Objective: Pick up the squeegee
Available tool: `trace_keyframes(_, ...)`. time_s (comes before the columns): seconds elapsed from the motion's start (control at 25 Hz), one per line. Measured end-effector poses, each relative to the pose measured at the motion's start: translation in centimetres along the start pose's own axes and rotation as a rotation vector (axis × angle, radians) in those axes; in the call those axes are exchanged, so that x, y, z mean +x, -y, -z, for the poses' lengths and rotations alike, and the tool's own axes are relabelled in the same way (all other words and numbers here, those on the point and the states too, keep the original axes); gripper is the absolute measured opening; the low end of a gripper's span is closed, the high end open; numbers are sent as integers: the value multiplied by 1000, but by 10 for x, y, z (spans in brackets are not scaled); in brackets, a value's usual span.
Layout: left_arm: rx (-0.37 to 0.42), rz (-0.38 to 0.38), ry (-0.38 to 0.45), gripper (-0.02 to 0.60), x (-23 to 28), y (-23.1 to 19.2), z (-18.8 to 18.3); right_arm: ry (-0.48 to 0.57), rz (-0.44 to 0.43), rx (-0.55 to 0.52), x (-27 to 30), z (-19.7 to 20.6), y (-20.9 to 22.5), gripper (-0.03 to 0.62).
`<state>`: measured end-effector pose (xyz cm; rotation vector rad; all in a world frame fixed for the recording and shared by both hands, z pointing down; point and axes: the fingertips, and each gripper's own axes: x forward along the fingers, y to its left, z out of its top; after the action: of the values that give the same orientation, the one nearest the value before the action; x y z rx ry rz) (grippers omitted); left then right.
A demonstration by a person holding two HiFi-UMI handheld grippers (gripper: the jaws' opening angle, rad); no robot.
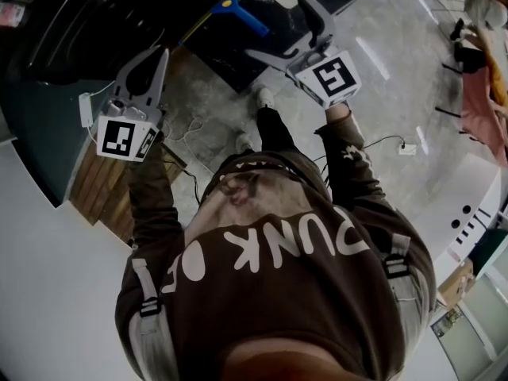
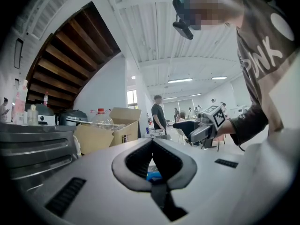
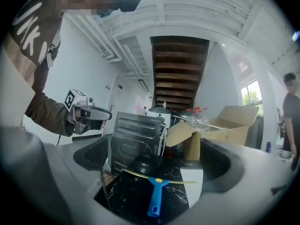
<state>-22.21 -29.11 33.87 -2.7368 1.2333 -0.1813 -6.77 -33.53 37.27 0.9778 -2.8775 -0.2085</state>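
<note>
Head view: both forearms are raised ahead of the torso. The left gripper (image 1: 163, 54), at 10 o'clock, has its jaws together on nothing. The right gripper (image 1: 274, 25), at 12 o'clock, is spread wide and empty. The squeegee (image 1: 238, 13) lies on the black counter (image 1: 119, 14), near the right jaws.

Left gripper view: the jaw tips meet. The room is a white hall with wooden stairs (image 2: 70, 60) at 10 o'clock.

Right gripper view: the squeegee lies at 6 o'clock between the wide jaws, untouched. Its blue handle points toward the camera and its thin yellow blade lies crosswise.

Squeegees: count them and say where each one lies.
1. The squeegee lies flat on the black counter, ahead of the open right tool, its blue handle pointing toward that tool. Others could be hidden behind the cardboard box.
</note>
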Motion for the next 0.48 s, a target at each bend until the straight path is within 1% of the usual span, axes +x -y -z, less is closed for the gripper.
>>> trace_keyframes(0.12, -10, -3, -15, 2, 18, -7, 9, -83, -4, 34, 16, 31, 15, 594)
trace_keyframes(0.24, -23, -4, -26, 2, 32, -12, 18, -139, -12, 73, 37, 66, 26, 592)
trace_keyframes(0.48, -50, -5, -55, 2, 44, -17, 34, -283, -19, 122, 74, 128, 37, 545)
